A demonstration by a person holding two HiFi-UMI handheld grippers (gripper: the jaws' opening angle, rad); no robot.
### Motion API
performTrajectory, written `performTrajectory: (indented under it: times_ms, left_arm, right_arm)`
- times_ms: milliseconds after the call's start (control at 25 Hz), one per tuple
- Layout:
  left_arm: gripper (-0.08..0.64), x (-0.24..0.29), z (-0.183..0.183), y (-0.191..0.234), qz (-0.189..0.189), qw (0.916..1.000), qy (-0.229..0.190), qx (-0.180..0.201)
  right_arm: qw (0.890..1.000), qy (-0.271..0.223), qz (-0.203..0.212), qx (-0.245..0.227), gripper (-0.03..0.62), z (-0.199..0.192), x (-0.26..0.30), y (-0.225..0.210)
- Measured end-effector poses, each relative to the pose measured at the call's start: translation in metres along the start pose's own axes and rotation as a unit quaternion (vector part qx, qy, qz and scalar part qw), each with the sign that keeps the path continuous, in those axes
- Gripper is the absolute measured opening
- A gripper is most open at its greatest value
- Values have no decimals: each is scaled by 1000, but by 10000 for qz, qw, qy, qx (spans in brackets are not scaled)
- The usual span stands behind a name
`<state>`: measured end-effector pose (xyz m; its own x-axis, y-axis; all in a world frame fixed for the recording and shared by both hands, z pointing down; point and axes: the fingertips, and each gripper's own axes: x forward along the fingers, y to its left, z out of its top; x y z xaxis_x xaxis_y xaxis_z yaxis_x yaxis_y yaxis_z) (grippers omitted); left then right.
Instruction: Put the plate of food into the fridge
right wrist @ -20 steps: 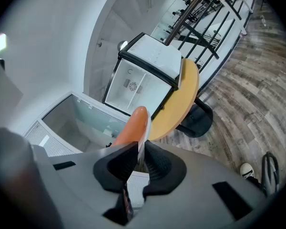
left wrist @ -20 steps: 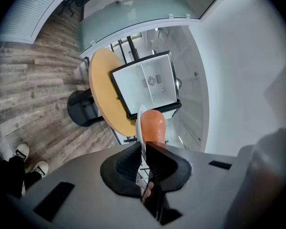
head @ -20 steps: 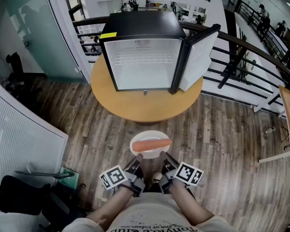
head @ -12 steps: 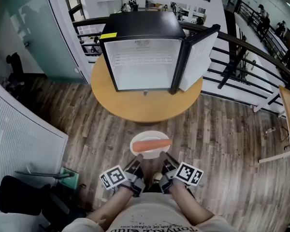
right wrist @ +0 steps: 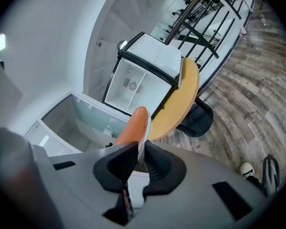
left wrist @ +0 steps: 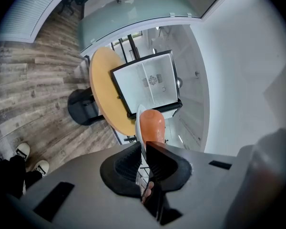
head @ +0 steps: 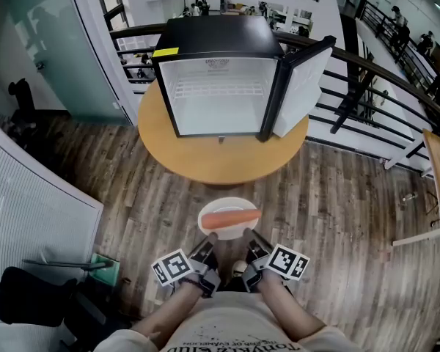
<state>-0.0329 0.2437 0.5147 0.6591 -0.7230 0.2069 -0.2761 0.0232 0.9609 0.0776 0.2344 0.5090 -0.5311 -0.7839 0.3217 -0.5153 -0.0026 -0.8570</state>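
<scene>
Head view: open fridge (head: 218,86) sits on the round table (head: 205,163), well ahead. The plate (head: 226,204) of orange food (head: 229,219) is above the floor. Only the gripper views show the left gripper (left wrist: 144,144) and right gripper (right wrist: 139,149) each pinching its rim.

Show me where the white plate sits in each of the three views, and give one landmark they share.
Head view: plate lower centre, above the wood floor.
Left gripper view: edge-on at centre, clamped between the fingers, sausage on its right.
Right gripper view: edge-on at centre, between the fingers, sausage on its left.
Shared landmark: the open fridge on the round table.
</scene>
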Motion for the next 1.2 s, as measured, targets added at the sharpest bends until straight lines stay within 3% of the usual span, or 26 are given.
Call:
performTrajectory:
  times_ms: [240, 400, 680, 800, 960, 1200]
  left_arm:
    - [40, -6, 8, 6, -15, 10000, 39, -74]
    - [40, -11, 19, 10, 0, 9998, 130, 131]
    - [40, -22, 35, 16, -113, 9995, 293, 40]
    - [40, -27, 42, 19, -136, 9991, 350, 175]
    - [40, -29, 44, 24, -147, 9991, 384, -34]
    - [40, -26, 53, 25, -172, 9990, 410, -17]
  right_arm:
    - [10000, 2, -50, 37, 57, -8, 7, 3]
    - [9999, -50, -94, 31, 57, -15, 14, 7]
    - [9996, -216, -168, 34, 57, -30, 25, 19]
    - [9994, -279, -191, 68, 57, -36, 28, 22]
    - [9992, -309, -235, 67, 57, -40, 32, 23]
    - [9992, -328, -234, 80, 57, -38, 41, 25]
